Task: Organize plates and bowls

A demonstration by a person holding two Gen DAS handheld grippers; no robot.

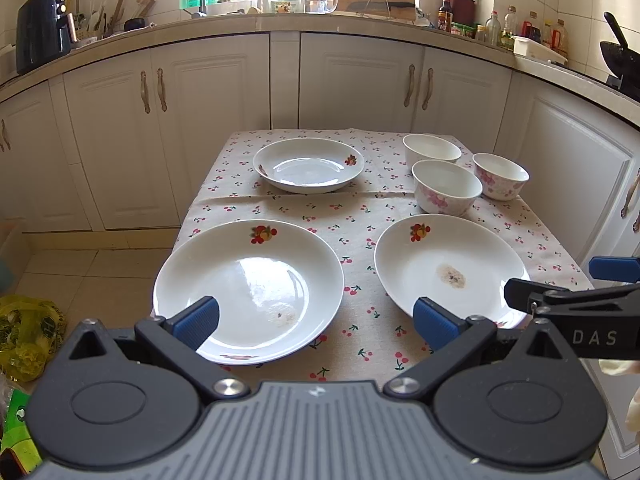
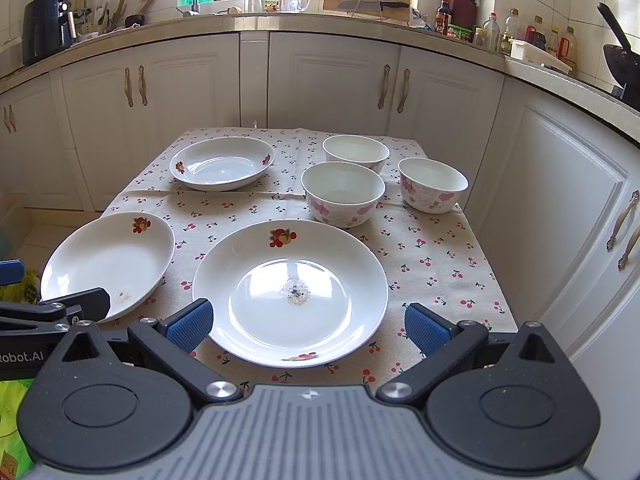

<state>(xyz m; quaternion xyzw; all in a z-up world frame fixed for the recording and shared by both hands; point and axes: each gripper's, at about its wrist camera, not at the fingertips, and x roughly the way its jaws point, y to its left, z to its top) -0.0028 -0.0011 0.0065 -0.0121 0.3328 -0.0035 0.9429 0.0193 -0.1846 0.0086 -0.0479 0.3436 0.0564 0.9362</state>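
Three white plates with fruit prints lie on the cherry-print table. The near-left plate sits in front of my left gripper, which stands open above the table's near edge with nothing between its blue pads. The near-right plate, with a small stain in its middle, sits in front of my open, empty right gripper. The far plate lies at the back. Three pink-flowered bowls stand upright at the back right, close together.
White cabinets and a cluttered counter ring the table at the back and right. A yellow bag lies on the tiled floor to the left. A black wok sits on the right counter.
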